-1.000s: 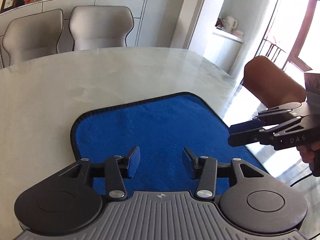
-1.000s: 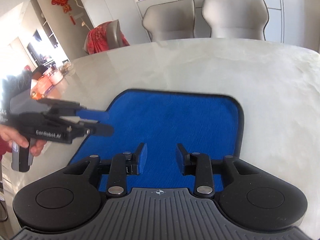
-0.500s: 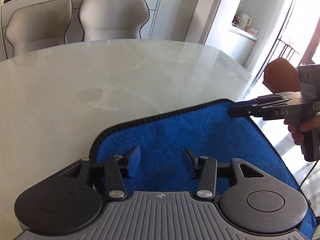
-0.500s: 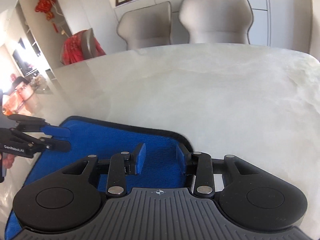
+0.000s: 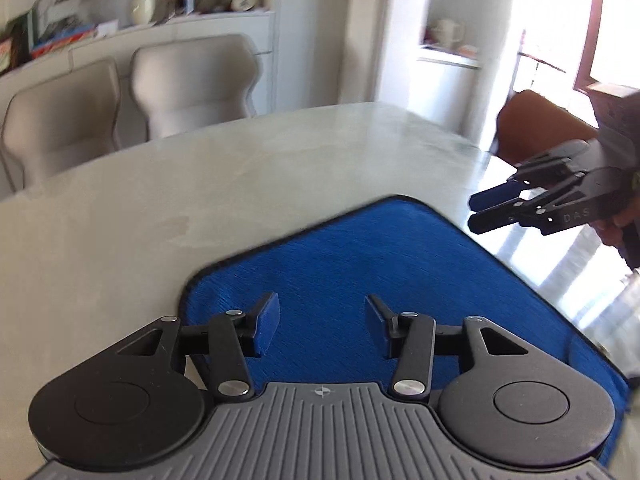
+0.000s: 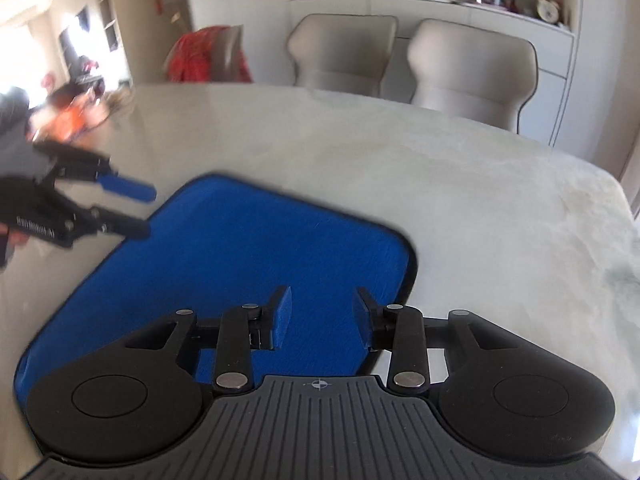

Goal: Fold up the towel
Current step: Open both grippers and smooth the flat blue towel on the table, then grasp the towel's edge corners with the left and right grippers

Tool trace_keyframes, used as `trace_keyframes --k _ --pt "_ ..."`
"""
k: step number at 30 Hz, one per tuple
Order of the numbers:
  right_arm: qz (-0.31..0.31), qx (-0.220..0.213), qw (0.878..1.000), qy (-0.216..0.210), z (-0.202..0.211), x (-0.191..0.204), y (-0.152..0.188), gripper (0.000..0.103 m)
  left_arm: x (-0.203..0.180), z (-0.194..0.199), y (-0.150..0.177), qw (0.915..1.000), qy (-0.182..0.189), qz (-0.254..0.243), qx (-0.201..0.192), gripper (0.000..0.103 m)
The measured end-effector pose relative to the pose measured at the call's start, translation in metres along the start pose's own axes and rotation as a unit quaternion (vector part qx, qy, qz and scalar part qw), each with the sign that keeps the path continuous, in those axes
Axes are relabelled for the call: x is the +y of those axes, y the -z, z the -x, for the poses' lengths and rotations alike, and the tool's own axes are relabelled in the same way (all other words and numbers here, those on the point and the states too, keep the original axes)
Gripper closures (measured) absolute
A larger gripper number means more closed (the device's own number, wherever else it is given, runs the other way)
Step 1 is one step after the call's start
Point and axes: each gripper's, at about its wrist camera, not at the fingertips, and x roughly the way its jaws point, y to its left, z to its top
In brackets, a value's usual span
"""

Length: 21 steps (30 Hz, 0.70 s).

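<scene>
A blue towel (image 5: 360,272) with a dark hem lies flat on the pale marble table (image 5: 200,184); it also shows in the right wrist view (image 6: 256,264). My left gripper (image 5: 320,324) is open and empty, held above the towel's near left part. My right gripper (image 6: 320,316) is open and empty above the towel's near right corner. In the left wrist view the right gripper (image 5: 480,212) hangs open, past the towel's right edge. In the right wrist view the left gripper (image 6: 146,212) hangs open at the towel's far left corner.
Two beige chairs (image 5: 192,84) stand behind the table, in front of a white sideboard (image 6: 440,12) with ornaments. A brown chair (image 5: 536,124) stands at the right end. A chair with a red cloth (image 6: 208,56) stands far left.
Both grippers have lifted and tilted, so more of the room shows. The towel lies as before. Both grippers stay open and empty, now farther from the towel's edges.
</scene>
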Motion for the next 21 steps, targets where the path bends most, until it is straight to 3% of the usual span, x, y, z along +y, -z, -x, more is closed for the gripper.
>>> trace_keyframes --k 5,11,14,21 --pt "-0.032 0.040 0.998 0.020 0.062 0.035 0.064 0.068 -0.060 0.058 0.050 0.9993 0.002 -0.032 0.020 0.051" --pt "-0.022 0.091 0.994 0.052 0.095 0.075 0.130 0.068 -0.101 0.105 0.100 0.9981 -0.042 0.022 0.038 0.049" --pt "-0.003 0.101 0.993 0.062 0.097 0.088 0.146 0.068 -0.113 0.118 0.121 0.9961 -0.061 0.043 0.047 0.048" --pt "0.001 0.077 0.995 0.064 0.093 0.096 0.152 0.068 -0.120 0.120 0.147 0.9893 -0.107 0.076 0.064 0.045"
